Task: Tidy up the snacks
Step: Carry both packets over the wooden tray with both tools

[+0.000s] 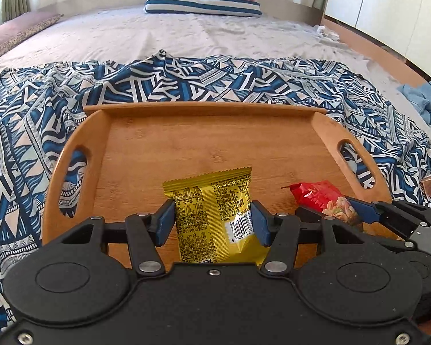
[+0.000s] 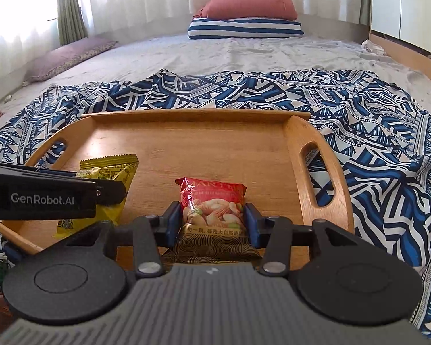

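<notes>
So there are two snack packs here, both over a wooden tray (image 1: 215,132) with cut-out handles on each end, sitting on a blue and white patterned cloth (image 1: 28,132) on a bed. The yellow snack packet (image 1: 215,210) is a crinkly foil pouch with a zigzag top seal, its back side up, covered in small print with a barcode near the right pad. The left gripper (image 1: 212,222) is clamped on it about halfway closed, blue pads pressing both sides around the middle, top half sticking out past the fingertips. The red nut packet (image 2: 212,204) shows almonds and pistachios on the front with a dark gold-swirl band lower down, and the right gripper (image 2: 212,221) pinches it the same way, also mid-width. Both packs sit over the near half of the tray, yellow on the left, red on the right, close together. The far half of the tray floor is bare wood, with a raised rim along the back.
</notes>
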Demonstrator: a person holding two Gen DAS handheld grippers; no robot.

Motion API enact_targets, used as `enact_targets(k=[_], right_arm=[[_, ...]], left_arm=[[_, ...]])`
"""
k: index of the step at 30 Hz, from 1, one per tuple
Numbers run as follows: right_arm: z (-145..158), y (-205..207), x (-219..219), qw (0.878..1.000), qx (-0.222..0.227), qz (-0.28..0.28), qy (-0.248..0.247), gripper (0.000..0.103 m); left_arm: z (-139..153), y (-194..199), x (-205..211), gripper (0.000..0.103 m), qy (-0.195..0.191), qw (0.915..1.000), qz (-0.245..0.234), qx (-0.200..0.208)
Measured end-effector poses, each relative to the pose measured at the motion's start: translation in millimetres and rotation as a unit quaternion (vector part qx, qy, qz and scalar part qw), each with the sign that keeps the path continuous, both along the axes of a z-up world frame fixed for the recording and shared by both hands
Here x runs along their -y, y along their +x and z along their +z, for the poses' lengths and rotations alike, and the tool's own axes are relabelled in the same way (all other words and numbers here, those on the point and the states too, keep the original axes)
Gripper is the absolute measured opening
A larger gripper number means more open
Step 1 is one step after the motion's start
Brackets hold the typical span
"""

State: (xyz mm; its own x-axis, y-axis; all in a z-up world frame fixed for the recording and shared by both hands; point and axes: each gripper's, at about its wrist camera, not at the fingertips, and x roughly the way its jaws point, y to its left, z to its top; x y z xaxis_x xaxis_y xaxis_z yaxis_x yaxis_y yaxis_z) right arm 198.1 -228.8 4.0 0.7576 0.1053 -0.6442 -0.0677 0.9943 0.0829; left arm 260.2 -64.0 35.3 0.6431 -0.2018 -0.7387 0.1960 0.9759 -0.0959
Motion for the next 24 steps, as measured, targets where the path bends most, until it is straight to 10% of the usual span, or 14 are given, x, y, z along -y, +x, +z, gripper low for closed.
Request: enact_targets(k=[24], right_arm=[[-3.6, 6.7, 19.1, 1.000, 0.000, -0.011, 0.021, 0.061]], left_arm=[[-11.9, 5.4, 2.5, 0.054, -0.012, 0.9999, -0.009, 0.001]])
